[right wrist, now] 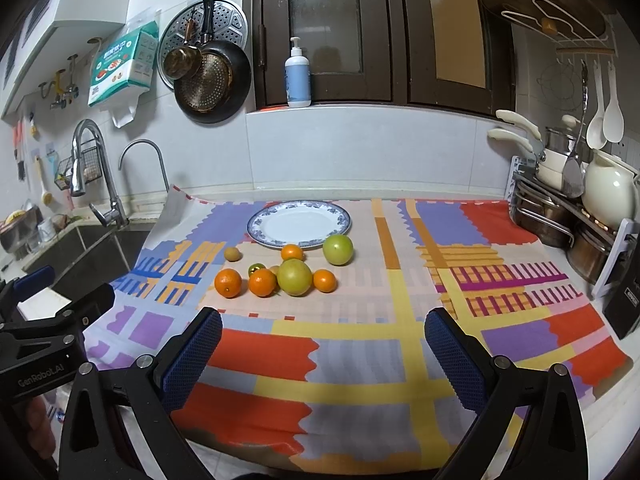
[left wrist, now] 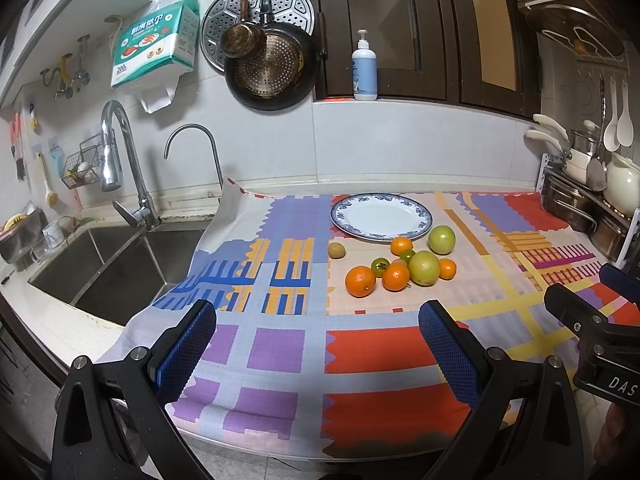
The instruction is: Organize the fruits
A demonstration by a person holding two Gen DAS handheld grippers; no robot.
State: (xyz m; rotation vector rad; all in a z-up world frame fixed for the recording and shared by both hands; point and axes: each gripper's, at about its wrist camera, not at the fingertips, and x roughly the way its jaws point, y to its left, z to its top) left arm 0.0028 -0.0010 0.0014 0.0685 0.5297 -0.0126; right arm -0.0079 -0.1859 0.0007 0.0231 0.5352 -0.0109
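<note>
A white plate with a blue rim [left wrist: 420, 222] [right wrist: 256, 226] lies empty at the back of the patterned cloth. In front of it is a cluster of fruit: several oranges [left wrist: 360, 281] [right wrist: 228, 283], two green apples [left wrist: 441, 239] [right wrist: 338, 249], a larger yellow-green one [left wrist: 424, 268] [right wrist: 295, 277], a kiwi [left wrist: 336, 250] [right wrist: 232, 255] and a small green persimmon [left wrist: 379, 266] [right wrist: 256, 268]. My left gripper [left wrist: 318, 344] hovers open over the cloth's near edge, well short of the fruit. My right gripper [right wrist: 323, 350] is open too, nothing between its fingers.
A steel sink [left wrist: 116, 268] with two taps [left wrist: 120, 160] lies left of the cloth. Pots, a kettle and utensils on a rack [right wrist: 580, 208] crowd the right side. A soap bottle [left wrist: 364, 68] stands on the window ledge; pans [left wrist: 272, 64] hang on the wall.
</note>
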